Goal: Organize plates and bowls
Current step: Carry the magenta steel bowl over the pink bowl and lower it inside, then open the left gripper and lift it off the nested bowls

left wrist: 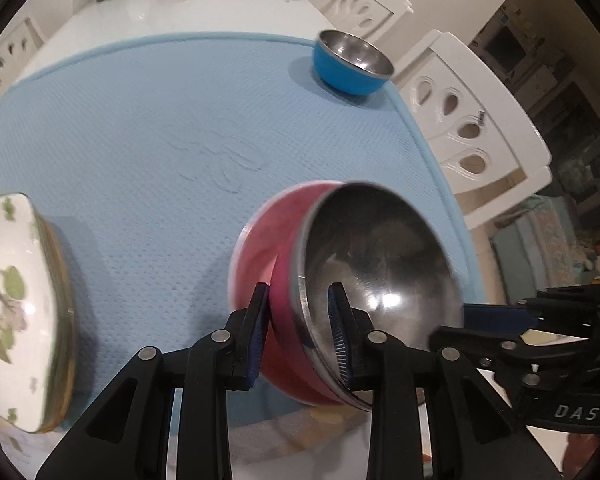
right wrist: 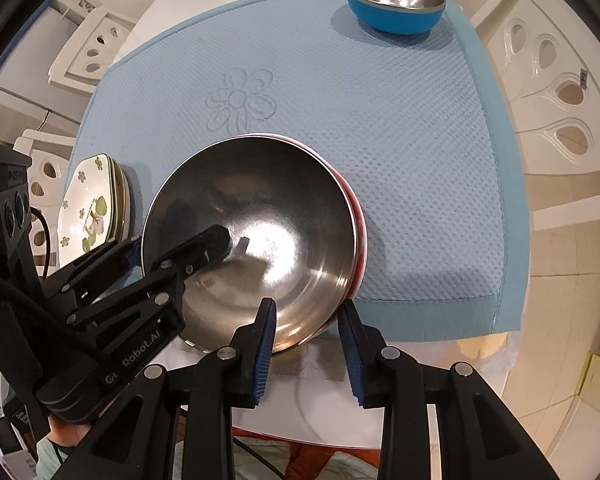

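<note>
Left gripper (left wrist: 300,332) is clamped on the rim of the red steel-lined bowl (left wrist: 284,248), one pad against the red outer wall and the other inside the steel lining, and the bowl hangs tilted over the near edge of the blue quilted mat (left wrist: 148,128). From where I stand the right gripper (right wrist: 307,346) has its jaws parted around the near rim of that same bowl (right wrist: 256,240); one blue pad (right wrist: 266,336) sits over the lining and the other just outside the wall, but I cannot see either one pressing on it.

My read is that the bowls are being gathered: the blue steel-lined bowl (left wrist: 352,64) stands upright at the far right corner of the mat, well apart from the red one, while a stack of floral plates (left wrist: 16,312) already sits at the near left edge. The next move probably calls for carrying the red bowl across the mat, levelling it, and lowering it squarely into the blue bowl so the rims nest without knocking it off the corner.

Writing I can read: "DAS" on the right gripper's body in the left wrist view, and "Robot.AI" on the left gripper's arm in the right wrist view. A small tag on a white chair (right wrist: 556,92) is too small to read.
</note>
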Demonstrator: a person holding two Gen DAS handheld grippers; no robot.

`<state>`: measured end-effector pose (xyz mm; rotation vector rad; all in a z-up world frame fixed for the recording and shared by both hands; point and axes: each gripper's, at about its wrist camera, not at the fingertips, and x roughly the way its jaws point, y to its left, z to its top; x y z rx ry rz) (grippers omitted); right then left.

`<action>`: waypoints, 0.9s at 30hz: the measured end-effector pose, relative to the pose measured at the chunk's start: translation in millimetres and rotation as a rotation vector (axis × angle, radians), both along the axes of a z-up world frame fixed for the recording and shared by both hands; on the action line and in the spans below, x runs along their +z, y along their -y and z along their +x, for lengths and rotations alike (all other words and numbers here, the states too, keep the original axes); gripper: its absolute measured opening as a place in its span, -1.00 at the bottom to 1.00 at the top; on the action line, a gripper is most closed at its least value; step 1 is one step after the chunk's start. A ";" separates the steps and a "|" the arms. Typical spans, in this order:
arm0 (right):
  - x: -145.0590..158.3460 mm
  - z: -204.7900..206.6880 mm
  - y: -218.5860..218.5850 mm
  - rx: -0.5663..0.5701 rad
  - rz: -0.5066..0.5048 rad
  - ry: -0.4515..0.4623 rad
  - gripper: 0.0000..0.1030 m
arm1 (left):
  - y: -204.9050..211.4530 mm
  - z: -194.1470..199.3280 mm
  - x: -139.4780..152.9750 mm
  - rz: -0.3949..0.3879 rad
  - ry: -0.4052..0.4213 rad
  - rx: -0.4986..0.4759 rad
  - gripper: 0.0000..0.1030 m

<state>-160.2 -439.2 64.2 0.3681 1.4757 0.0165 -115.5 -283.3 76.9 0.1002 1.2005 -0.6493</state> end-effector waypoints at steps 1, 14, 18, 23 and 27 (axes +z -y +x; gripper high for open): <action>0.1 0.0 0.7 0.004 0.001 -0.001 -0.39 | -2.2 0.4 1.0 0.006 0.010 0.002 -0.33; -6.3 -6.3 0.0 0.002 0.073 -0.030 -0.39 | -19.3 5.8 2.4 -0.025 -0.009 0.030 -0.31; -5.0 -6.8 -1.0 0.003 0.076 -0.027 -0.39 | -21.5 5.5 8.3 -0.038 -0.014 0.028 -0.31; 3.0 -8.3 1.0 -0.002 0.089 -0.004 -0.39 | -31.4 8.9 15.6 -0.037 0.001 0.039 -0.32; 21.1 -7.4 -3.5 0.033 0.030 0.055 -0.39 | -31.2 15.2 2.2 -0.017 -0.031 0.061 -0.32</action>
